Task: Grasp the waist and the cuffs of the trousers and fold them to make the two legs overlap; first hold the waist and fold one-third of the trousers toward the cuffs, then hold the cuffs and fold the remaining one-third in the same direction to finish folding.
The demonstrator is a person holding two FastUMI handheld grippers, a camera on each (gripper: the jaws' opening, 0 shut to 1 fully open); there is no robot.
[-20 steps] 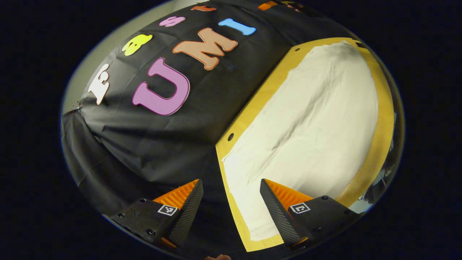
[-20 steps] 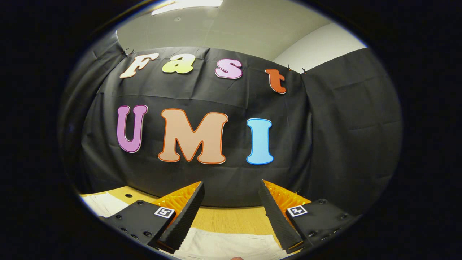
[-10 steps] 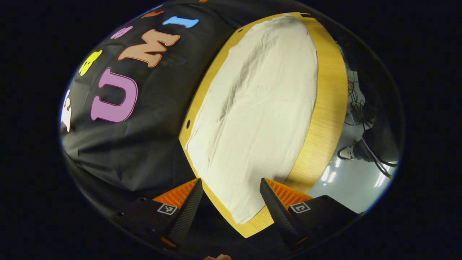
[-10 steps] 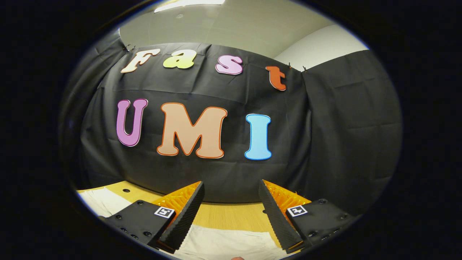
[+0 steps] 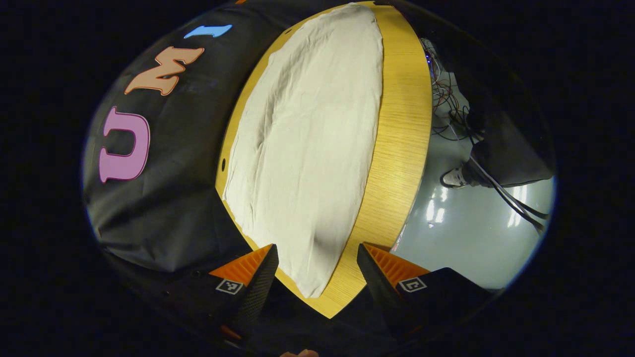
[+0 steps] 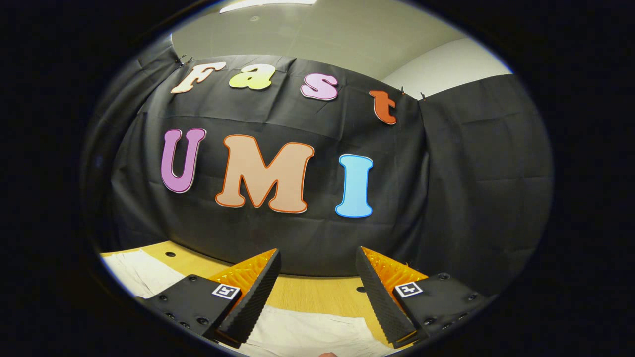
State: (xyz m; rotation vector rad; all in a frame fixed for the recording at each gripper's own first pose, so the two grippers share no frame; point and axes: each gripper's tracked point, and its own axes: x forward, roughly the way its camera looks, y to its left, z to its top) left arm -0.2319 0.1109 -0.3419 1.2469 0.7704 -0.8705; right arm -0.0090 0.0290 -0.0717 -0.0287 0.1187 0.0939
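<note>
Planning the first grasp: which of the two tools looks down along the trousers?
The left tool: its open fingers frame the near end of the pale trousers on the table. The right tool, also open, faces the booth wall.

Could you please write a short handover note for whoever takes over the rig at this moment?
Left gripper: open, holding nothing, hovering over the near end of the trousers.
Right gripper: open, holding nothing, facing the booth wall, with cloth below it.
The trousers lie spread flat along the wooden table.
Done: no fold visible yet.
Left: grasp waist and cuffs, overlap the legs, then make both one-third folds.
</note>
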